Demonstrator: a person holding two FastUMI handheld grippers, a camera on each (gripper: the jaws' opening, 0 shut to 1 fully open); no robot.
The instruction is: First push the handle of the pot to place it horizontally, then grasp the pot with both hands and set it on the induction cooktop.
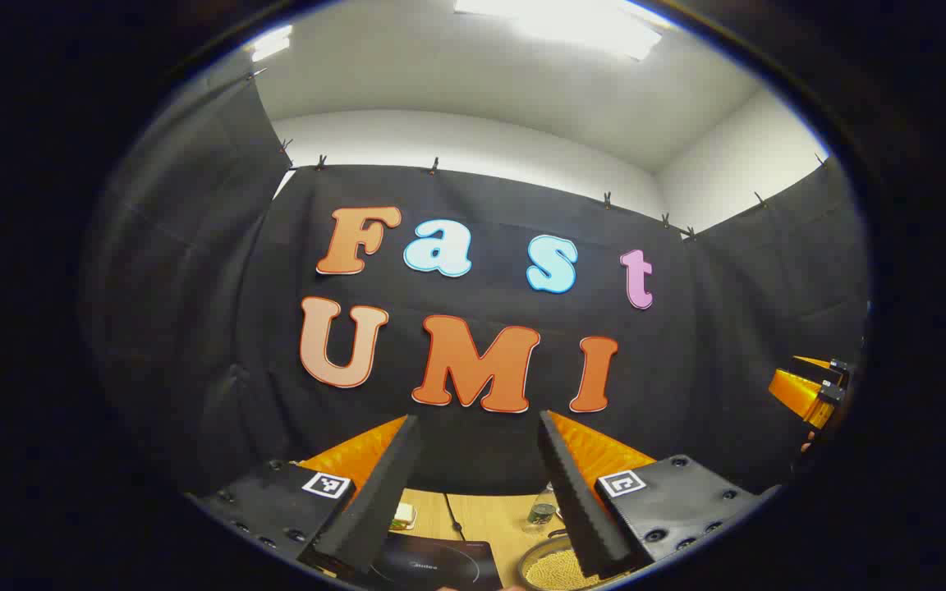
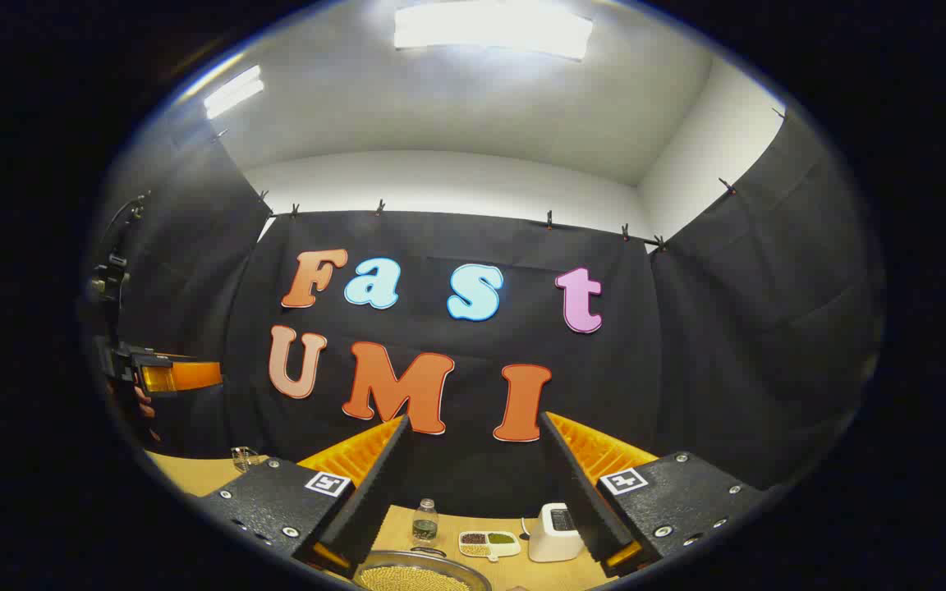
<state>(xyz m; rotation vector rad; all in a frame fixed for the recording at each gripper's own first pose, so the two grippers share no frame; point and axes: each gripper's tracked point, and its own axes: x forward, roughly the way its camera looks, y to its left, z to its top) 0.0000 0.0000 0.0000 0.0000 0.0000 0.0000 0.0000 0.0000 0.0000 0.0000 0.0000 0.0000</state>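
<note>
Both tongs are raised above the table point(image 2: 194, 474) with jaws spread wide and nothing between them: left tongs point(image 1: 477, 509), right tongs point(image 2: 473, 501). Below them sits the pot point(image 2: 420, 574), full of pale beads, just right of the induction cooktop point(image 1: 440, 562). Farther back stand a small jar point(image 2: 424, 521), a divided dish point(image 2: 489, 542) and a white appliance point(image 2: 553, 533).

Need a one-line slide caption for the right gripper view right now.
Open right tongs held high above the pot, with a small jar and white appliance on the table beyond.
</note>
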